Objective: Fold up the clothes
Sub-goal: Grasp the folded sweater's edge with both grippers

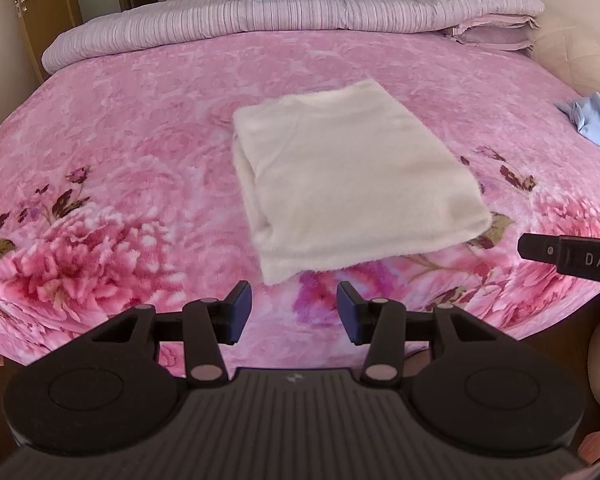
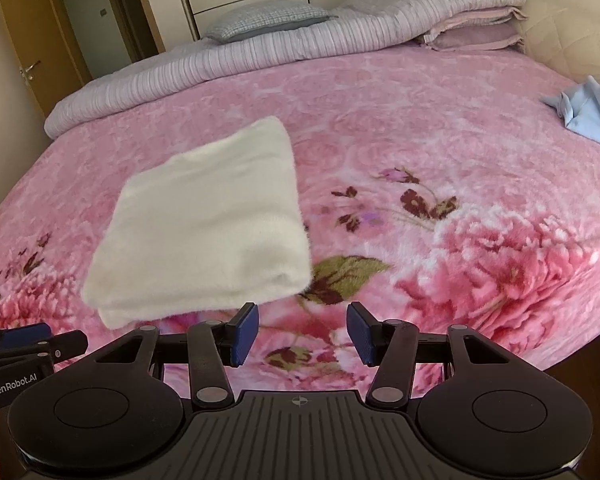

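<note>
**Left wrist view: folded cream garment ahead, both grippers empty**

Risk first. Could undo the fold if pinched at one top layer only: several loose layers visible at the left side of the cream garment (image 1: 352,184), easy to catch just one and pull the stack open. Could also drag the whole bundle over the pink blanket (image 1: 120,128), with both surfaces fluffy and probably clinging to each other. Could grab the blanket pile together with the garment when coming in too low at the near edge. Uneven lifting by the two hands likely to twist the rectangle.

Left gripper (image 1: 294,312): partly open, nothing between the jaws, hovering just before the near left corner of the garment, not touching. Right gripper (image 2: 302,332): likewise partly open and empty, close to the near right corner, apart from it.

Garment: cream-white, fuzzy, thick, folded into a tidy rectangle, lying flat in the middle of the blanket. Near edge rounded, so probably a fold there. Appears finished, or one fold short; cannot tell which. Light blue garment (image 1: 596,124) crumpled at the far right edge of the blanket, well apart, probably waiting for its turn.
</note>
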`<state>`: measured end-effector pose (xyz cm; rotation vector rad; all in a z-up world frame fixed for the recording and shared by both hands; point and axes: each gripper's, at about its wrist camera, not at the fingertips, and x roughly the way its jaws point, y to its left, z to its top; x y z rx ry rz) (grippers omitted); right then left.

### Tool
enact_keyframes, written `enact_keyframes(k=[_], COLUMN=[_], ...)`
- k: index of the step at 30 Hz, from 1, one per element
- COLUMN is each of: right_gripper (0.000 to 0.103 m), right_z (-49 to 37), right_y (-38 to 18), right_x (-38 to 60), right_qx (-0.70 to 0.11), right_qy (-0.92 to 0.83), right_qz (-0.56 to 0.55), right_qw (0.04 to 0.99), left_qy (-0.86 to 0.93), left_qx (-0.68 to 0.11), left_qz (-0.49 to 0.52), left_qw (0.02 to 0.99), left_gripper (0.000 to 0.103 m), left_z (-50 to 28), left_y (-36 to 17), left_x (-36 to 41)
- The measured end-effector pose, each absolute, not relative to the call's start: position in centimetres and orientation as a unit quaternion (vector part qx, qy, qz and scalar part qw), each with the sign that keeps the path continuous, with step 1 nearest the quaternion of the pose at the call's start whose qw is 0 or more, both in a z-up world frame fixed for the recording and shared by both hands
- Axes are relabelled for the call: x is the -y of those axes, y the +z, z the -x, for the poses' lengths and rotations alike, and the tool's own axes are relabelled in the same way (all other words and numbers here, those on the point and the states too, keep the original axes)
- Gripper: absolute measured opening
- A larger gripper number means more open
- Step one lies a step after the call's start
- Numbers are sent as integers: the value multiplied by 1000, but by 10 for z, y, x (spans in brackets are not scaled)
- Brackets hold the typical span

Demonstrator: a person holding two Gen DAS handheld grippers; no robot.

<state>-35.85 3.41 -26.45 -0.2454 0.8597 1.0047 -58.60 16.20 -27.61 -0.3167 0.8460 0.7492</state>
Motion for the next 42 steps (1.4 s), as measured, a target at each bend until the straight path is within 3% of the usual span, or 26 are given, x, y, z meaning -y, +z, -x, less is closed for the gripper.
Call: enact_keyframes(k=[8,15,19,31,42], right_gripper=[53,54,73,76,76], right_z=[365,353,324,263,225], right_y=[-259,-236,-240,-287,-322], right_x=[-27,-7,-6,-47,-92], right_qx=[-388,-368,-427,-505,-541], right_qy=[469,521,542,501,499], right_qz=[114,37,-53,-76,-86], right_qw=[785,769,722,699,671], left_qy=[351,301,291,278,261], left_qx=[-375,-289,-245,-198,-186], left_qz=[172,333,405,545,600], left_qw=[841,845,831,765,733], left_gripper=[43,57,59,61,60], left_z=[603,648,661,648,622], left_y=[-269,-251,-251,-310,-363], left_x=[-164,-204,-230,-297,-347])
